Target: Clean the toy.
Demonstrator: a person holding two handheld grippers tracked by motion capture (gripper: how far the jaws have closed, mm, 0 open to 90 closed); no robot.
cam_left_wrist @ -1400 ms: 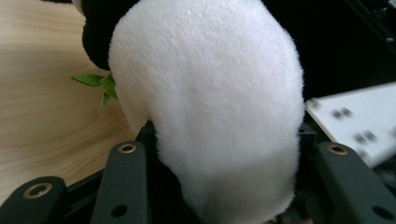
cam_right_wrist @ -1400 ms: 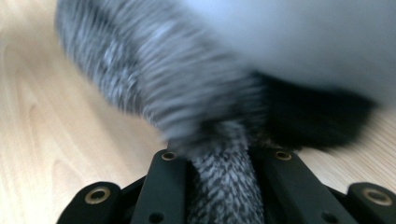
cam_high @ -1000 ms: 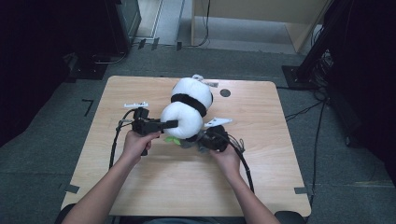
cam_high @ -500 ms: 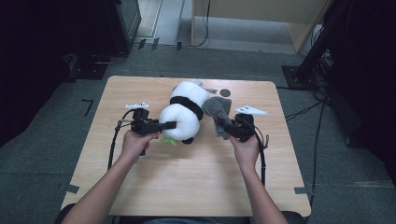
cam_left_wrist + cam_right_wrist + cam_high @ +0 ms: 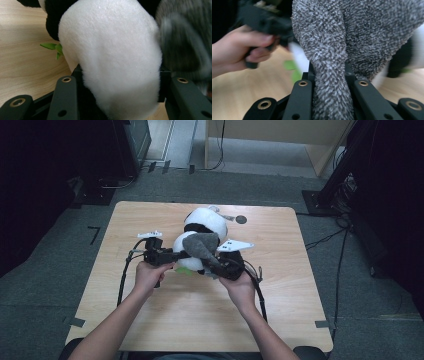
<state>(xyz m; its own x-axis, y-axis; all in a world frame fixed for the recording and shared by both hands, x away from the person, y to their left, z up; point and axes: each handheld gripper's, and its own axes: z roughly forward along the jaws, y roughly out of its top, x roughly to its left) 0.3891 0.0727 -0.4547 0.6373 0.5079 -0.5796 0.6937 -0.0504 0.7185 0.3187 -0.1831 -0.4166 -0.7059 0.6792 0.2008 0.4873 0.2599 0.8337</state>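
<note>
On the bench (image 5: 150, 320), the left tongs (image 5: 172, 256) are pinching the white body of the panda plush (image 5: 205, 220), which is lying near the bench's middle. The right tongs (image 5: 220, 262) are pinching a grey cloth (image 5: 200, 245), which is draping over the plush.

No legible text, label, brand or number anywhere.
</note>
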